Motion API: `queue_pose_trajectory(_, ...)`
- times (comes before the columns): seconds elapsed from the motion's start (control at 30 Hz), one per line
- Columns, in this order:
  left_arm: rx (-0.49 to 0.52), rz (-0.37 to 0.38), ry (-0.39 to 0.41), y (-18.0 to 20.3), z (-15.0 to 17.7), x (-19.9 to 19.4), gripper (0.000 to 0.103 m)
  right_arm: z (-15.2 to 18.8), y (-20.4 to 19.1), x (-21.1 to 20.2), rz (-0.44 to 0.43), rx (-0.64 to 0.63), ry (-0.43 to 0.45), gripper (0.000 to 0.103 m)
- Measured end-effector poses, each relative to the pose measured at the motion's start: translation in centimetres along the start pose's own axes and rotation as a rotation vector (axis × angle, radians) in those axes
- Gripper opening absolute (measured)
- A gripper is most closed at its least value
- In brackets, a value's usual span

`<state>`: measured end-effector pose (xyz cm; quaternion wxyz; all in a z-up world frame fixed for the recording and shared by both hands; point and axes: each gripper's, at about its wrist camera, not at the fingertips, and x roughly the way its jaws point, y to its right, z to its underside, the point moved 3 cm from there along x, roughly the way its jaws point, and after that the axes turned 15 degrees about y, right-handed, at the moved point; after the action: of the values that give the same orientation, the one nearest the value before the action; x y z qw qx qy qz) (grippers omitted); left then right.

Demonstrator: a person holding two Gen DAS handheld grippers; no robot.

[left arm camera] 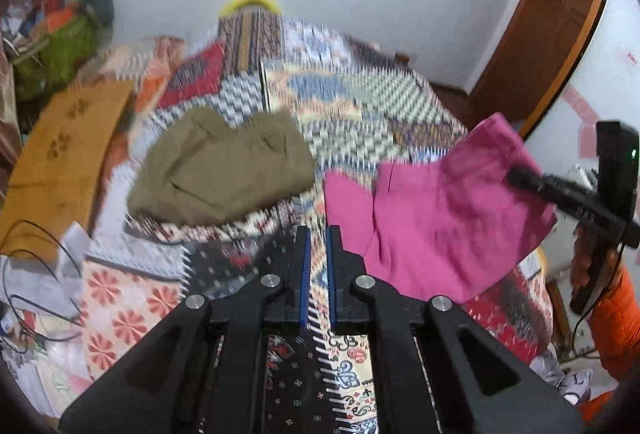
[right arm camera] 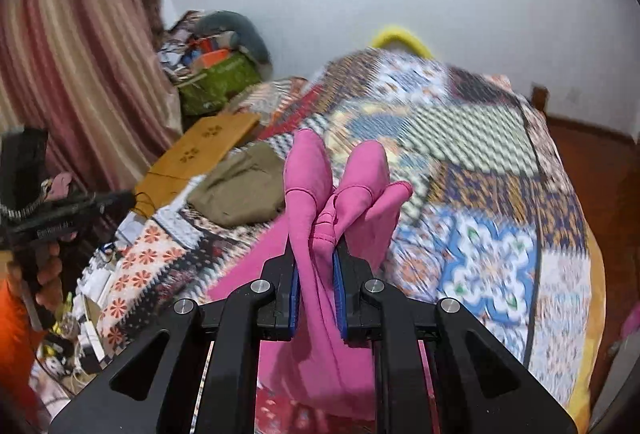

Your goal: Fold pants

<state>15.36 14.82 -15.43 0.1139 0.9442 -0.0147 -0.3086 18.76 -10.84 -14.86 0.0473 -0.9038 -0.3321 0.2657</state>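
Judging by the scene, folding is barely begun: pink pants (right arm camera: 316, 218) are clamped bunched in the right hand-held gripper (right arm camera: 316, 262) above the bed (right arm camera: 480, 161), the left hand-held gripper (left arm camera: 317, 234) is nearly closed on nothing, and olive pants (left arm camera: 224, 169) are seen lying unfolded.

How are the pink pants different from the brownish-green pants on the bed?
The pink pants are bright pink; the olive pants are dull brownish green. The pink pants are pinched in the right gripper and lifted, hanging bunched, while the olive pants lie on the patterned bedspread with no gripper touching them. The olive pants look like a compact folded pile; the pink ones are loose. Both are soft cloth.
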Motion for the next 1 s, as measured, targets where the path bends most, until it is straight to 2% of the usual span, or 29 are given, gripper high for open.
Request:
queue_pose_trajectory(0.17, -0.017, 0.036, -0.075, 1.1, 1.3, 3.1, 0.009, 1.6, 3.4, -0.9, 0.049, 0.057, -0.069, 0.013)
queue_pose_trajectory(0.23, -0.017, 0.045, -0.099, 1.7, 1.5, 4.2, 0.019, 2.8, 4.4, -0.8, 0.063, 0.078, -0.104, 0.013)
queue_pose_trajectory(0.3, -0.012, 0.051, -0.124, 2.4, 1.8, 5.3, 0.039, 4.0, 5.2, -0.7, 0.071, 0.099, -0.138, 0.014)
queue_pose_trajectory(0.33, -0.012, 0.052, -0.130, 2.7, 1.9, 5.7, 0.041, 4.8, 5.8, -0.5, 0.074, 0.116, -0.157, 0.016)
queue_pose_trajectory(0.47, 0.012, 0.075, -0.172, 4.5, 2.5, 7.4, 0.041, 6.7, 7.1, -0.3, 0.076, 0.166, -0.194, 0.019)
queue_pose_trajectory(0.63, 0.055, 0.099, -0.221, 6.9, 2.6, 10.5, 0.041, 7.4, 7.8, -0.6, 0.062, 0.188, -0.202, 0.026)
queue_pose_trajectory(0.77, 0.070, 0.142, -0.254, 8.4, 2.3, 13.6, 0.045, 7.6, 7.9, -0.9, 0.057, 0.184, -0.200, 0.038)
queue_pose_trajectory(0.83, 0.073, 0.147, -0.281, 8.7, 2.3, 15.2, 0.045, 8.0, 8.2, -0.6, 0.054, 0.179, -0.206, 0.038)
queue_pose_trajectory(0.93, 0.053, 0.146, -0.322, 8.6, 2.8, 17.7, 0.046, 8.3, 8.5, 0.0, 0.046, 0.205, -0.211, 0.039)
queue_pose_trajectory(1.0, -0.005, 0.169, -0.333, 8.1, 2.7, 18.6, 0.048, 8.5, 8.8, 0.3, 0.041, 0.217, -0.214, 0.039)
